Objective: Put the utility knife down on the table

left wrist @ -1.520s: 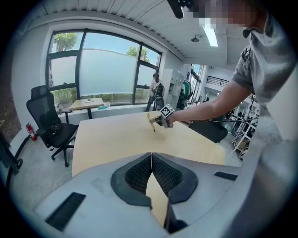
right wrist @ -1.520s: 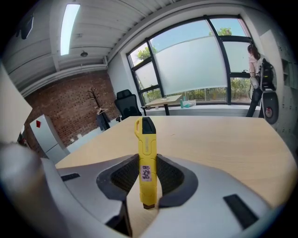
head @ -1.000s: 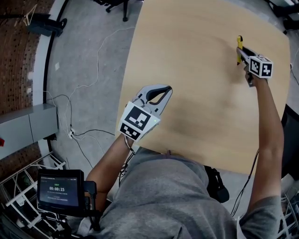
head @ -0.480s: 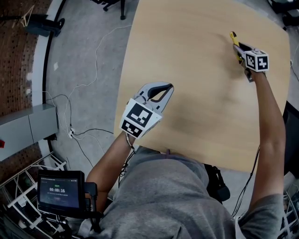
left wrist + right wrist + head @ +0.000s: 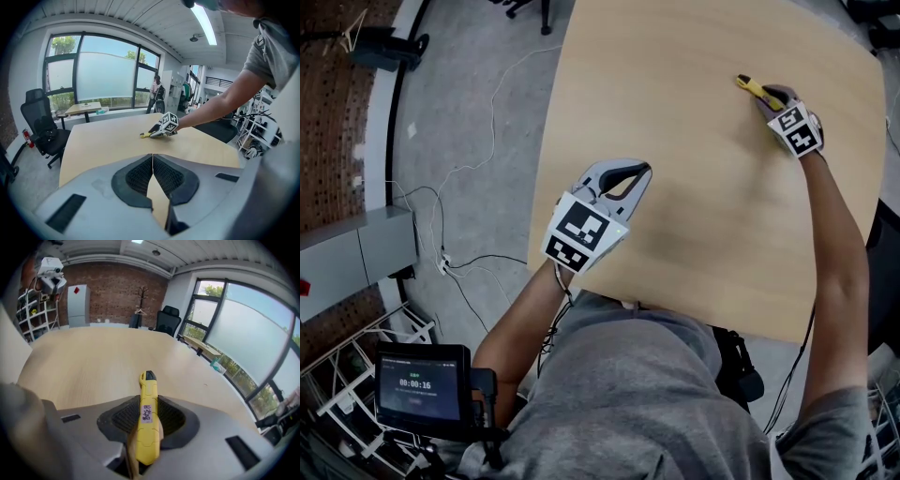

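Right gripper: your right gripper is clamped on the yellow plastic utility knife, gripped mid-body so its black-tipped nose sticks out ahead of the jaws.
Knife position: it is over the far right part of the pale wooden table, held low and nearly flat, probably so it lands on its side. I cannot tell whether it touches the table.
Left gripper: your left gripper has its jaws together on nothing. It is parked at the near edge, well apart from the knife.
Next: likely settle the knife and loosen the jaws.
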`<action>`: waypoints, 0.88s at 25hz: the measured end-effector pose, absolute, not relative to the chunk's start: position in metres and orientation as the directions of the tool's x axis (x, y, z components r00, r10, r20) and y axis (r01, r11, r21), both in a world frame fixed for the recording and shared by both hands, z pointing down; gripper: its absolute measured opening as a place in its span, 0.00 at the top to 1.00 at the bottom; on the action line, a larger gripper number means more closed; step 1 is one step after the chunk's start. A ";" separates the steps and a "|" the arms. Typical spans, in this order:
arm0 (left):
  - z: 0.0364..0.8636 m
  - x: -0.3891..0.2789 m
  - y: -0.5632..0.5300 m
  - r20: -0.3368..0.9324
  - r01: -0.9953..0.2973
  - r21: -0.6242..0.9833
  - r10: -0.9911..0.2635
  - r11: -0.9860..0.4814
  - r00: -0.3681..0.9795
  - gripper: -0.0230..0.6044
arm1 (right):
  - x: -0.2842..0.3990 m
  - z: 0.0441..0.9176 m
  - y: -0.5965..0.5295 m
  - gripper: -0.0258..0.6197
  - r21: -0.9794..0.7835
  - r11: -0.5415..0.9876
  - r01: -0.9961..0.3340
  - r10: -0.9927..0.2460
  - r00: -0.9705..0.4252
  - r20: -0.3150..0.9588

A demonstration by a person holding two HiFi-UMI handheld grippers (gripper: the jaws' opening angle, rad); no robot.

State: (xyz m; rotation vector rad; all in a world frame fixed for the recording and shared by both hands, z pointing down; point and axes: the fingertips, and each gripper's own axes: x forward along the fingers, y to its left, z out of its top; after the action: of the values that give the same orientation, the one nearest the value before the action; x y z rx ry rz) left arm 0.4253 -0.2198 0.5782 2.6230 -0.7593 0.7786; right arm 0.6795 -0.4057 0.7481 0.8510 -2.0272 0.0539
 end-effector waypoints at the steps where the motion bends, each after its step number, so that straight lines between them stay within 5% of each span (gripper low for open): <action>1: 0.579 0.425 -0.220 0.576 -0.565 0.132 -0.401 -0.814 0.712 0.95 | 0.678 0.749 -0.405 0.78 0.305 0.765 -0.567 -0.556 -0.344 0.757; 22: 0.582 0.426 -0.227 0.586 -0.584 0.135 -0.411 -0.800 0.698 0.95 | 0.662 0.750 -0.407 0.78 0.709 0.690 -0.147 -0.720 -0.243 0.650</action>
State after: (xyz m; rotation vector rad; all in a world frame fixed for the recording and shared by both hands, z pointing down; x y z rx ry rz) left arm 0.4261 -0.2272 0.5817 2.5981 -0.7844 0.7878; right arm 0.6623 -0.4074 0.7505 0.6932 -1.7639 -0.6284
